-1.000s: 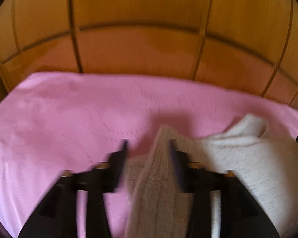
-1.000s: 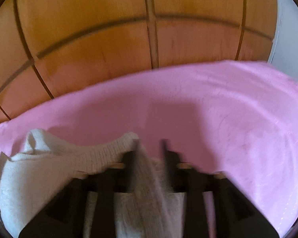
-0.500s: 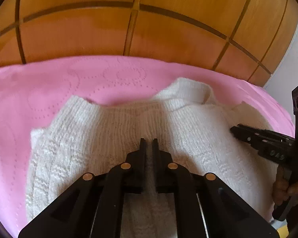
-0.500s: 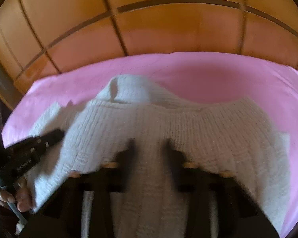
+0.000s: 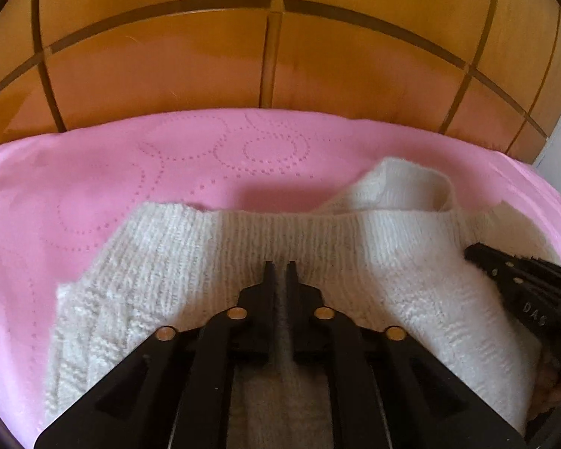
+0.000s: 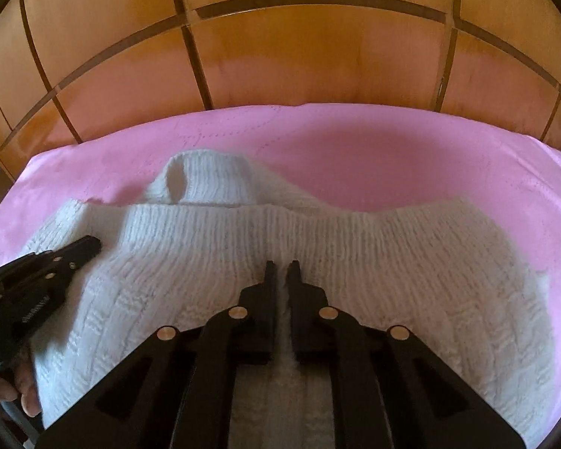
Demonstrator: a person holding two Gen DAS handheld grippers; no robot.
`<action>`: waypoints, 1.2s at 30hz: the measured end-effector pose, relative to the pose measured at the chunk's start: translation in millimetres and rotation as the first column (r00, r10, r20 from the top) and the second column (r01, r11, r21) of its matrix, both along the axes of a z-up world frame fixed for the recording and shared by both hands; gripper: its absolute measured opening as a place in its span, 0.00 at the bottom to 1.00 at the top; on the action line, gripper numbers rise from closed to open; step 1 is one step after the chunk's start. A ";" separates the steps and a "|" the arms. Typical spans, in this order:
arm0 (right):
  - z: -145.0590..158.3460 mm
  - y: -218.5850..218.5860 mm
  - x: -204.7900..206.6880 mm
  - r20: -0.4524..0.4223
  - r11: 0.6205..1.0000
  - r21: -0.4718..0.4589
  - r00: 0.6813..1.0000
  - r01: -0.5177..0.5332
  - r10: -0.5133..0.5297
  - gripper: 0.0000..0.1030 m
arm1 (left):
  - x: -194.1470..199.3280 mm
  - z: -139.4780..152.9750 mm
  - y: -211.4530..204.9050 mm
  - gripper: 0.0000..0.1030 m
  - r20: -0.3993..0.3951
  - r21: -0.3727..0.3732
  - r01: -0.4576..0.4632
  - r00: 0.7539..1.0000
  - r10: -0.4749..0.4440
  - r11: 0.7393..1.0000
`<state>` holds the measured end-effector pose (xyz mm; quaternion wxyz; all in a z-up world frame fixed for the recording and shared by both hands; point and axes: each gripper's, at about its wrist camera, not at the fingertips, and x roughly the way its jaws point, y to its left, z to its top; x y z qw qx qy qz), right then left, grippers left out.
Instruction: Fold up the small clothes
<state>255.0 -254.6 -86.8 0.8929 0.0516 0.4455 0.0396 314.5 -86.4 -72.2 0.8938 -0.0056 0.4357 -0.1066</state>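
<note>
Crosswise, sweater [image 5: 355,247], collar [image 5: 404,183] away.

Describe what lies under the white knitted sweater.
The white knitted sweater rests on a pink quilted cover, visible all around it. Whatever lies directly beneath its folded layers is hidden.

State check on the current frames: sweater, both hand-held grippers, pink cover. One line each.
white knit sweater: folded over on itself, ribbed hem toward the collar, collar sticking out beyond.
left hand-held gripper: shut on a pinch of sweater knit.
right hand-held gripper: nearly closed, knit between its fingers.
pink cover: spread flat under the sweater.
wooden panels: behind the cover, doors or wall unclear.
</note>
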 end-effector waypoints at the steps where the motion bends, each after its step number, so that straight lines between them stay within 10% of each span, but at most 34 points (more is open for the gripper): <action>1: 1.1 -0.7 -1.4 0.002 1.000 0.004 1.000 -0.003 0.003 0.10 | -1.5 2.7 1.9 0.08 0.000 -0.003 -0.007 1.000 0.007 1.000; 6: 17.4 -5.1 -14.4 0.053 0.999 0.038 0.999 0.006 -0.008 0.68 | -29.7 21.1 17.4 0.51 0.055 -0.032 -0.043 0.998 0.045 0.999; 24: 22.5 16.3 -113.8 0.064 0.996 0.082 0.998 -0.031 0.026 0.83 | -124.2 35.4 70.7 0.62 0.088 -0.054 -0.174 0.980 0.178 0.983; 32: 5.5 15.0 -111.9 0.040 0.995 0.100 0.999 -0.008 0.004 0.89 | -153.6 25.1 145.4 0.64 0.001 -0.236 -0.289 0.955 0.298 0.928; 36: 1.6 19.5 -108.7 0.043 0.997 0.083 0.999 -0.007 0.003 0.92 | -158.6 5.2 163.1 0.43 -0.098 -0.354 -0.268 0.963 0.250 0.896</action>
